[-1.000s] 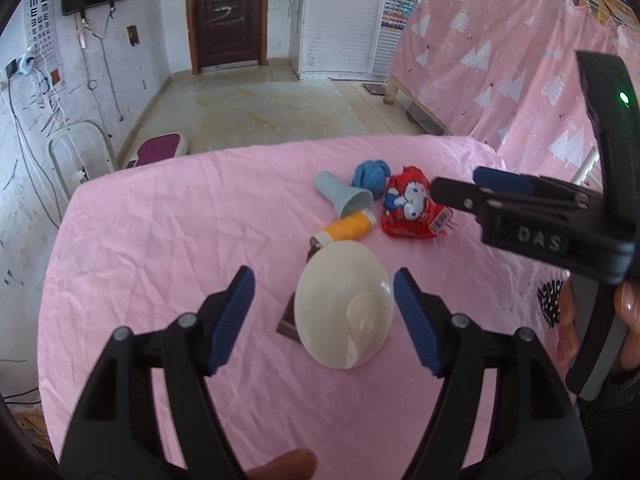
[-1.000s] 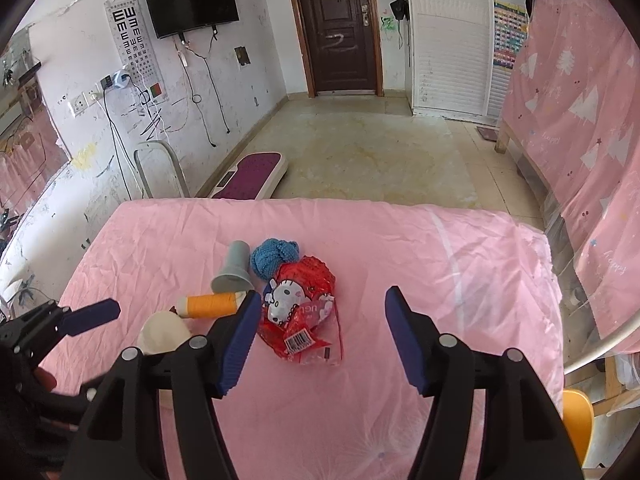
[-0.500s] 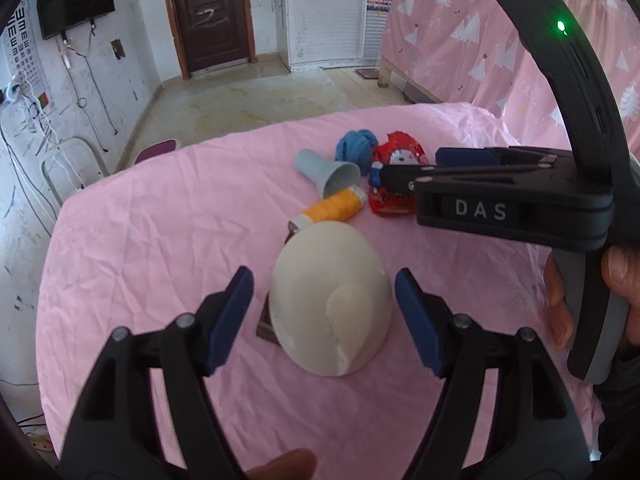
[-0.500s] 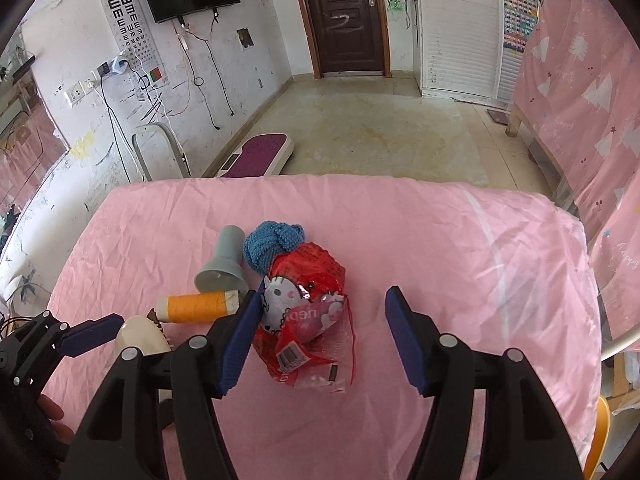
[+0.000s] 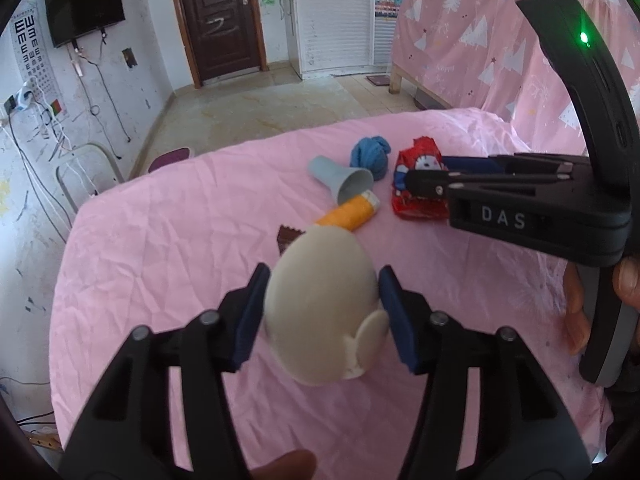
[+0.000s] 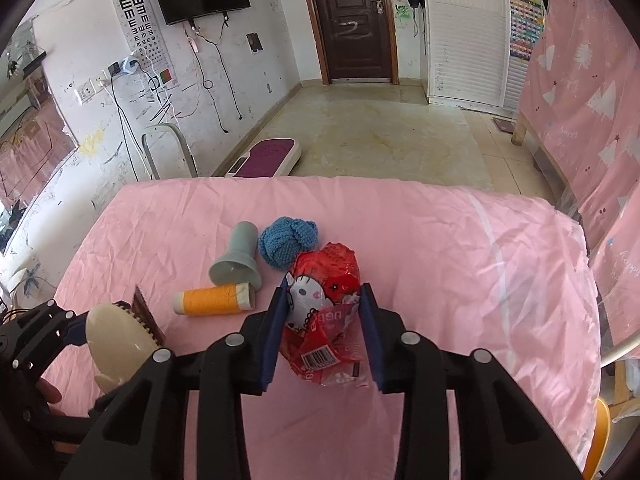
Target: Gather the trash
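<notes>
Both grippers' jaws are closing. My left gripper [image 5: 324,308] has its blue pads pressing both sides of a cream oval brush [image 5: 320,304], which is tipped up on the pink cloth [image 5: 160,240]. In the right wrist view the brush [image 6: 118,334] shows dark bristles. My right gripper [image 6: 323,320] squeezes a crumpled red cartoon-cat snack wrapper [image 6: 324,304]; the left wrist view shows the wrapper [image 5: 416,204] behind that gripper [image 5: 424,184]. A brown wrapper scrap [image 5: 287,236] lies just behind the brush.
An orange thread spool [image 6: 214,300], a grey funnel-shaped cup [image 6: 236,260] and a blue knitted ball [image 6: 288,242] lie left of the red wrapper. Pink patterned curtains [image 6: 580,80] hang on the right. A purple scale [image 6: 268,156] and a white chair frame [image 6: 168,148] stand beyond the far edge.
Both grippers' jaws have narrowed onto what lay between them. The cream brush has tipped up between the left pads, and the red wrapper is crumpled between the right pads.
</notes>
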Demonstrator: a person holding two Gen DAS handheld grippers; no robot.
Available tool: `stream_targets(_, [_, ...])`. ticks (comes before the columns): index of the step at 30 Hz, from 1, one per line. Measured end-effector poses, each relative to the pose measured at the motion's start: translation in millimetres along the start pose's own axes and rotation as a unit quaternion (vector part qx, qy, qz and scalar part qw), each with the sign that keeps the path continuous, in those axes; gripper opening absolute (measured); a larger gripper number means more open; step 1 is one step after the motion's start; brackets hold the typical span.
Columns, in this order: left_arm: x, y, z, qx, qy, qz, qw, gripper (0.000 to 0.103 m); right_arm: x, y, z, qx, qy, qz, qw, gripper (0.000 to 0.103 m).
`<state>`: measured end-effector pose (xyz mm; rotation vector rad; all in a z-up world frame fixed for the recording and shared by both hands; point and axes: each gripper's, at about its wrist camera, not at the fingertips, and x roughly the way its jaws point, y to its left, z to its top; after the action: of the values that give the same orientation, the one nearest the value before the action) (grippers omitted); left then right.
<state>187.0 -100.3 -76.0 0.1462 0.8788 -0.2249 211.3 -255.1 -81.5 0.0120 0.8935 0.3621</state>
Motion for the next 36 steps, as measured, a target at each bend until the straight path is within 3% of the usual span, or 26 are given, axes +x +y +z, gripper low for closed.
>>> stream_targets(9, [-33, 12, -5, -0.007, -0.038, -0.003, 0.9993, 0.052, -27, -6, -3, 0.005, -0.021, 0.003, 1.0, 0.026])
stream_targets(19, [-42, 21, -12, -0.011, -0.046, 0.001, 0.9989, 0.049, -38, -2, -14, -0.004, -0.019, -0.001, 1.0, 0.026])
stream_targets(29, [-42, 56, -17, -0.079, -0.02, -0.058, 0.995, 0.048, -44, 1, -17, -0.006, -0.022, -0.004, 1.0, 0.026])
stream_targets(36, [-48, 70, -19, -0.105, -0.023, -0.069, 0.9918, 0.048, -51, 1, -17, -0.004, -0.029, -0.006, 1.0, 0.026])
